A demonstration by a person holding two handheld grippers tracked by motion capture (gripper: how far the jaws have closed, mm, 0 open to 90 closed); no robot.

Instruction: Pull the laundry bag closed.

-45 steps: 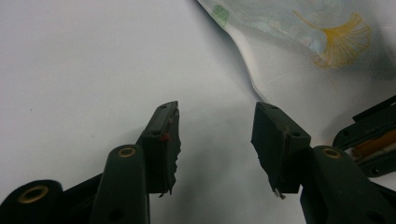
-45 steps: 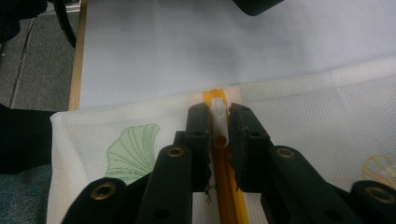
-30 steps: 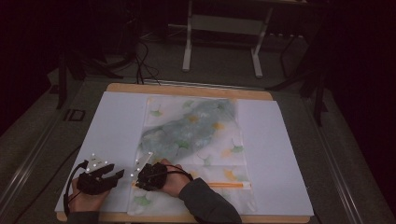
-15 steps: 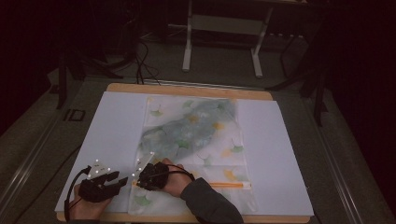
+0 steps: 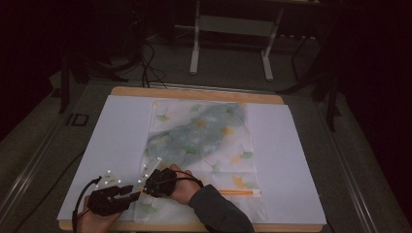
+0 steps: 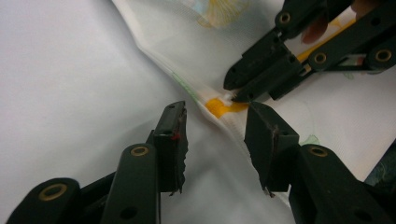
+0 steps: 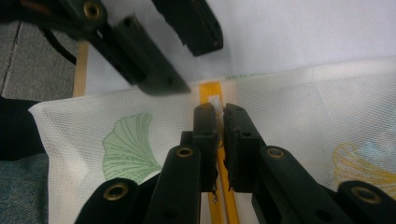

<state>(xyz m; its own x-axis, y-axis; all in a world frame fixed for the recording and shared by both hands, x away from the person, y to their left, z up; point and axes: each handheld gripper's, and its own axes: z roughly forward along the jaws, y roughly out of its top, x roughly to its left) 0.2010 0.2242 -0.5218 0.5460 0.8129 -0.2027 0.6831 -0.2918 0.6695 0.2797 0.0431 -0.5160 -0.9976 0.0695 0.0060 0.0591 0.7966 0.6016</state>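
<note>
The work item is a translucent white zip pouch point(image 5: 201, 160) printed with green and yellow ginkgo leaves. It lies flat on a white sheet point(image 5: 111, 141) that covers the wooden tabletop point(image 5: 194, 93), slightly left of centre, and its near end reaches the tabletop's near edge. An orange zipper strip point(image 5: 238, 192) runs across the pouch parallel to that near edge, close to it.

The right gripper point(image 5: 145, 183) sits over the near-left corner of the pouch, with the person's forearm entering from the near edge. In the right gripper view, its fingers point(image 7: 206, 135) are together and clamped on the small white zipper pull point(image 7: 215, 101) at the end of the orange strip point(image 7: 208, 91). A green leaf print point(image 7: 127, 147) lies just beside the strip on the mesh fabric.

The left gripper point(image 5: 127, 191) rests near the near-left corner of the tabletop, just beside the right gripper and pointed toward it. In the left gripper view, its fingers point(image 6: 172, 140) are apart, one on each side of the pouch's raised left edge, and the orange strip end point(image 6: 219, 106) lies between and just beyond the tips. These fingers have just been closing; the pads do not yet press on the fabric. The tips of the right gripper point(image 6: 233, 91) meet at the strip end, directly ahead of the left fingers
</note>
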